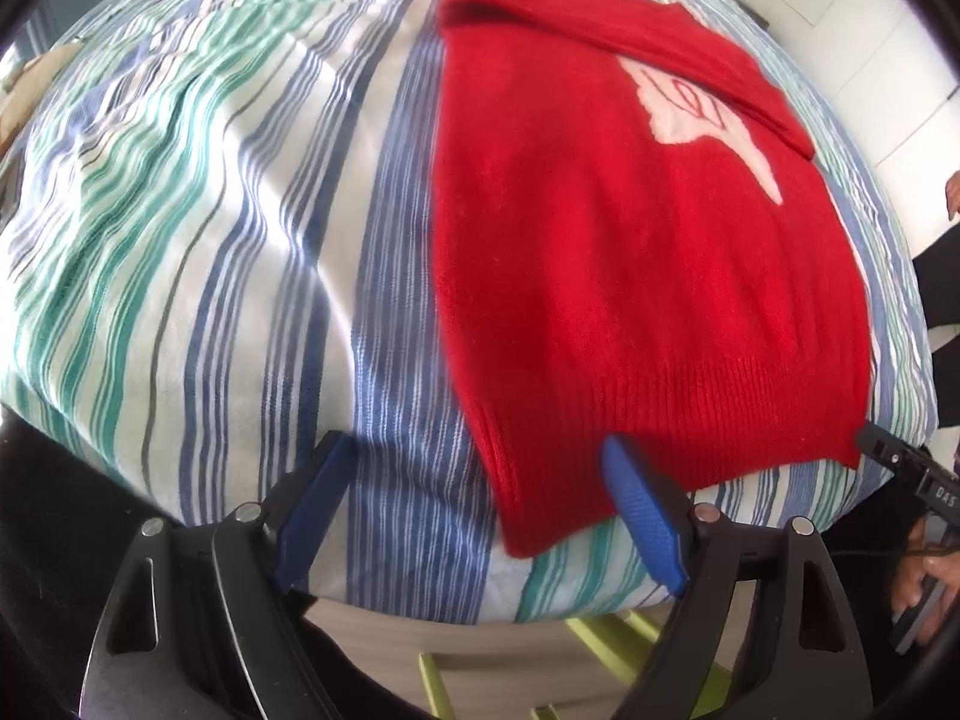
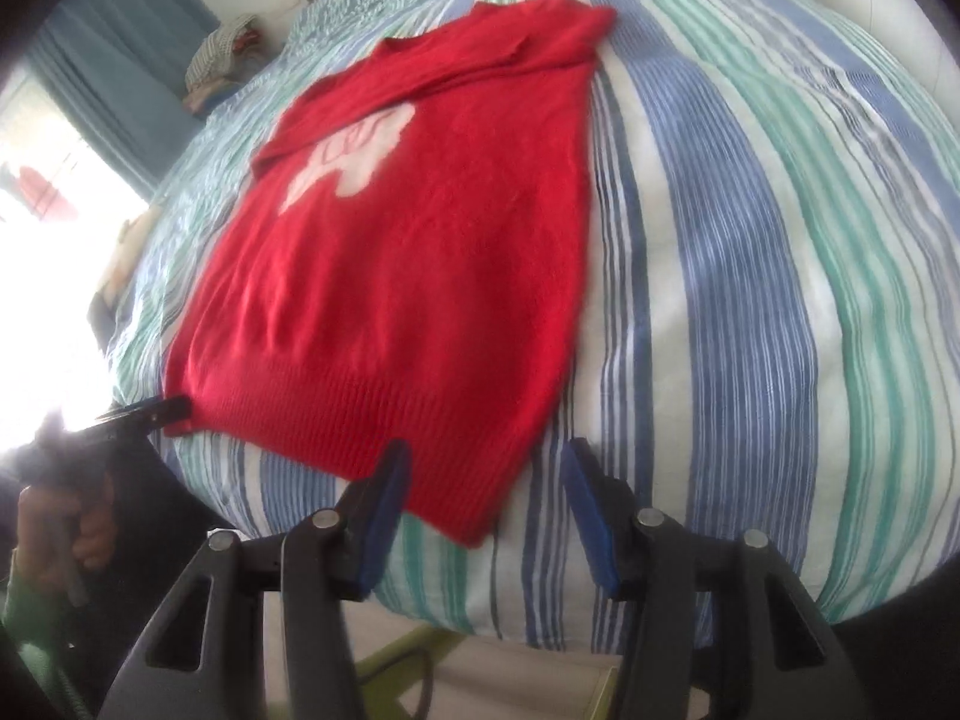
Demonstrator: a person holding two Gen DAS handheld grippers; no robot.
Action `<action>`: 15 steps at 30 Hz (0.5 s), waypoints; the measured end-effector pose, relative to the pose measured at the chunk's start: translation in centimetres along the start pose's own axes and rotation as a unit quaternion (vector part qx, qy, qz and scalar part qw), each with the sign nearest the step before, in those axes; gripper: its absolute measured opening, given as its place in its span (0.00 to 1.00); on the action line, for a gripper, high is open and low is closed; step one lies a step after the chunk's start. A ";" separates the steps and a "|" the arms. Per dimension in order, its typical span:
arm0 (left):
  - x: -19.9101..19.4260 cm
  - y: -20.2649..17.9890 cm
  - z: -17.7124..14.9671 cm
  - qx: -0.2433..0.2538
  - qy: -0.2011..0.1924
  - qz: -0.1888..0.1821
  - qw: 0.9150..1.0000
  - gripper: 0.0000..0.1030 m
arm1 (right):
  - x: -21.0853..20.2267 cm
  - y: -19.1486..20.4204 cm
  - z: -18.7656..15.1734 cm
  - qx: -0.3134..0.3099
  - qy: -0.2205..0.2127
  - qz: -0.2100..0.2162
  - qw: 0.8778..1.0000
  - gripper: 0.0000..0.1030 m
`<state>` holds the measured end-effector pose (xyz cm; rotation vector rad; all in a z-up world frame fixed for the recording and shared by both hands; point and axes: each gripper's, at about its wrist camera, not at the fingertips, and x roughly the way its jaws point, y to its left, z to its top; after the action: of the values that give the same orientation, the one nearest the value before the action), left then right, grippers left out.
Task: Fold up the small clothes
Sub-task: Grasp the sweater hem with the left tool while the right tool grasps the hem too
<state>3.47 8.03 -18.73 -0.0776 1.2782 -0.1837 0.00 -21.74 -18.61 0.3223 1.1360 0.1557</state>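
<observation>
Sweater lies flat on the bed, a red knit one with a white motif on its chest, spread over the blue, green and white striped bedspread with its ribbed hem toward you and a sleeve folded across the upper part. Your left gripper stands with its blue pads wide apart over the hem's left corner; nothing is pinched between them, though its right pad overlaps the ribbed edge in this view and whether it touches the knit you cannot tell from here. Your right gripper has its jaws apart too, less widely, and empty: the hem's right corner sits between the two blue pads, with the left pad over the ribbing. In the right wrist view your left gripper's black tip rests just beside the hem's far left corner, your hand on its handle below. Beyond the bed's near edge a pale floor shows.
</observation>
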 end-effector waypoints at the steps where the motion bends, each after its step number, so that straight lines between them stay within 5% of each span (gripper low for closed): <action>1: 0.2 0.0 0.0 -0.003 0.004 0.000 1.000 0.84 | 0.5 -0.4 -0.2 0.013 0.010 0.014 1.000 0.50; 6: 0.2 0.3 0.0 -0.011 0.016 -0.016 1.000 0.75 | 2.1 -1.7 -0.9 0.074 0.033 0.099 0.992 0.50; 9: 0.5 0.5 -0.1 -0.009 0.037 -0.040 0.998 0.42 | 2.4 -2.3 -1.0 0.092 0.036 0.121 0.988 0.35; 11: 0.3 0.3 -0.2 0.000 0.047 -0.044 0.998 0.11 | 2.5 -2.2 -1.1 0.086 0.041 0.119 0.988 0.06; 15: -0.9 0.5 -0.3 -0.009 0.047 -0.055 0.997 0.04 | 1.0 -2.0 -1.0 0.088 0.014 0.120 0.989 0.06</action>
<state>3.01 8.67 -18.03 -0.1561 1.3714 -0.2731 -0.57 -23.12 -20.54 0.6157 1.1400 0.2727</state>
